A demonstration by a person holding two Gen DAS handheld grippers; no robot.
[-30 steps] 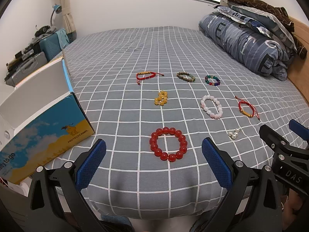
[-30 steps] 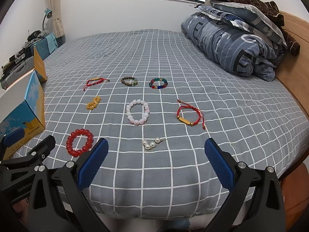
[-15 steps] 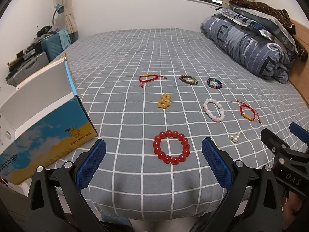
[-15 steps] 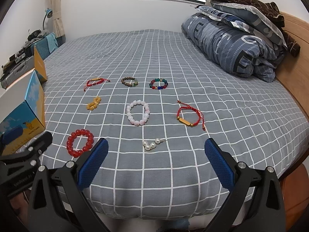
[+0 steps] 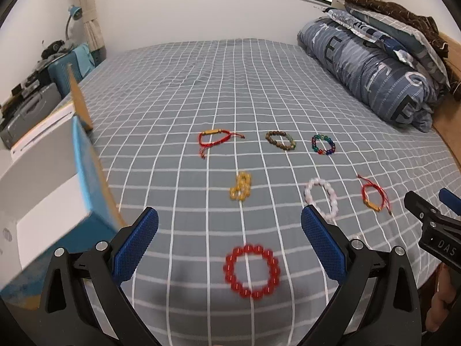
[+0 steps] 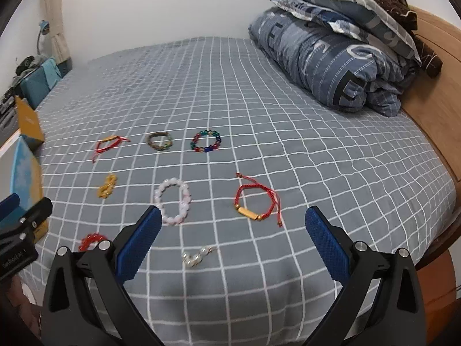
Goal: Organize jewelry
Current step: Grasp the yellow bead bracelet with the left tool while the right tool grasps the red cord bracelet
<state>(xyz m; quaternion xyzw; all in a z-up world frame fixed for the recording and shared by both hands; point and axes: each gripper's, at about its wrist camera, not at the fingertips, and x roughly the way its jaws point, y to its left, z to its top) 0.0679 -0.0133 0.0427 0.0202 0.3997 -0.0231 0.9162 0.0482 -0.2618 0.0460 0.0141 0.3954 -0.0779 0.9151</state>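
Left tongs point(image 5: 229, 239): jaws spread wide, gripping nothing, above the near edge of the bed point(image 5: 219, 92). The red bead bracelet point(image 5: 251, 271) lies on the sheet between and just below the pads. The yellow bracelet point(image 5: 241, 186) lies ahead of the gap; the box point(image 5: 57, 190) stands to the left.

Right tongs point(image 6: 230, 238): jaws also wide apart, empty. The pearl piece point(image 6: 197, 256) lies between the pads. The white bracelet point(image 6: 173, 201) sits just ahead of the left pad; the red cord bracelet point(image 6: 256, 200) lies ahead, right of centre. Three more bracelets lie in a farther row.
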